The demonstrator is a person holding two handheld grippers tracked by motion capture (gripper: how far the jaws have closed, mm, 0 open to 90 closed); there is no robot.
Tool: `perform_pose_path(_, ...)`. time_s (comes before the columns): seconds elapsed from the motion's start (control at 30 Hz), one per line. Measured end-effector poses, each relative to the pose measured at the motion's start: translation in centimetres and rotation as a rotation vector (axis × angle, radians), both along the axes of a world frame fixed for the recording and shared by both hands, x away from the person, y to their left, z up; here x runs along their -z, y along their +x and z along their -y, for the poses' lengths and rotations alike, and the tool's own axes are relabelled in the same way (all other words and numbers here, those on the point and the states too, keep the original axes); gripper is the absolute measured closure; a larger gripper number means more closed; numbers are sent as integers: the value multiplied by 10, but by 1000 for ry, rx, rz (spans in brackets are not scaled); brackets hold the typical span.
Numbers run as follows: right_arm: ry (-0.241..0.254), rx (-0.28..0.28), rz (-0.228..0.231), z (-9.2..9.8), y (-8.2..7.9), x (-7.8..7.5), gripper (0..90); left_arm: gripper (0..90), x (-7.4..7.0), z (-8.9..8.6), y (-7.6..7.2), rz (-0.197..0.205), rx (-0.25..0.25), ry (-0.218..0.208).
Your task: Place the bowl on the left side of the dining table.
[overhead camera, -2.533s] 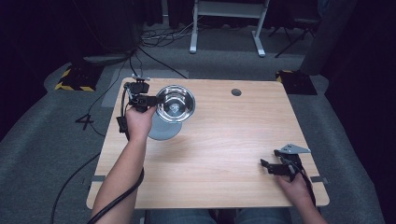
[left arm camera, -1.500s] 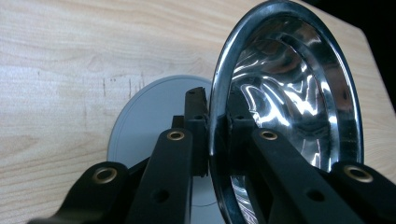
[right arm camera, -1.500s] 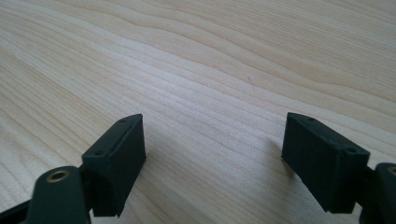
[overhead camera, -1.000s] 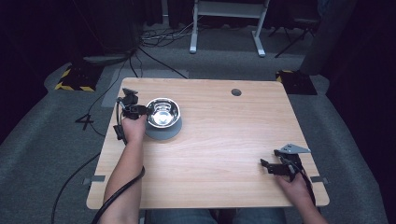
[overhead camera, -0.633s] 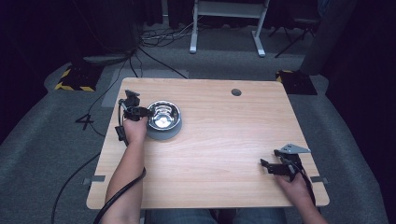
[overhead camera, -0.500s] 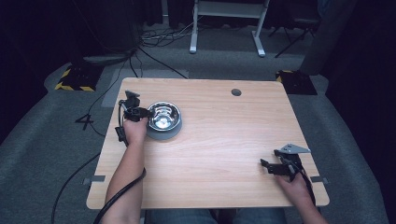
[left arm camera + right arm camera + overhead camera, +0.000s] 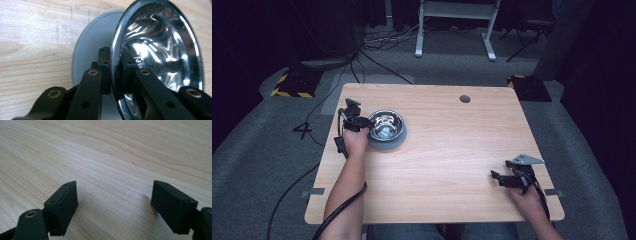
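Note:
A shiny steel bowl (image 7: 385,125) sits on a round grey base (image 7: 388,144) at the table's left side. My left gripper (image 7: 362,121) reaches it from the left. In the left gripper view, the left gripper (image 7: 116,70) has the bowl's rim (image 7: 115,45) between its pads, one inside the bowl and one outside, with the grey base (image 7: 92,45) behind. Its jaws have just been opening a little, and the rim is still between them. My right gripper (image 7: 501,171) rests near the front right corner, and in its own view the right gripper (image 7: 113,202) stands open over bare wood.
The wooden table (image 7: 447,150) has a round cable hole (image 7: 465,98) at the back. Cables trail off the front edge from both grippers. Beyond the table lie grey carpet, floor cables and a white stand's feet (image 7: 452,50).
The bowl, held up and farther right over the grey base 2.5 seconds ago, has come down onto it. Over the last second nothing has visibly moved. The right hand stayed still.

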State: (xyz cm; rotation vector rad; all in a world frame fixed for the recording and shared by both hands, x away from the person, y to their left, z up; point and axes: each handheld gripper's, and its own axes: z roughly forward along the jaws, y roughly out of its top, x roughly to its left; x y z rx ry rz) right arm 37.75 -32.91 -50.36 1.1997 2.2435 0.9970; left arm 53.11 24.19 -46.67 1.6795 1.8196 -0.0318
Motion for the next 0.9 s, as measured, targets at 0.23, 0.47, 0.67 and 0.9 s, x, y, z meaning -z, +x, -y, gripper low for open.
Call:
perform_pose_path(0.23, 0, 0, 0, 0, 0, 0, 217, 798, 0, 0, -2, -5, 14, 53)
perform_pose_path(0.47, -1, -2, -1, 0, 0, 0, 217, 643, -5, 2, -4, 41, -16, 94)
perform_pose_path(0.67, -2, -3, -2, 0, 0, 0, 217, 514, -18, 0, -11, 99, -12, 153)
perform_pose_path(0.9, -1, -2, -1, 0, 0, 0, 217, 475, -47, 7, -24, 213, 2, 217)
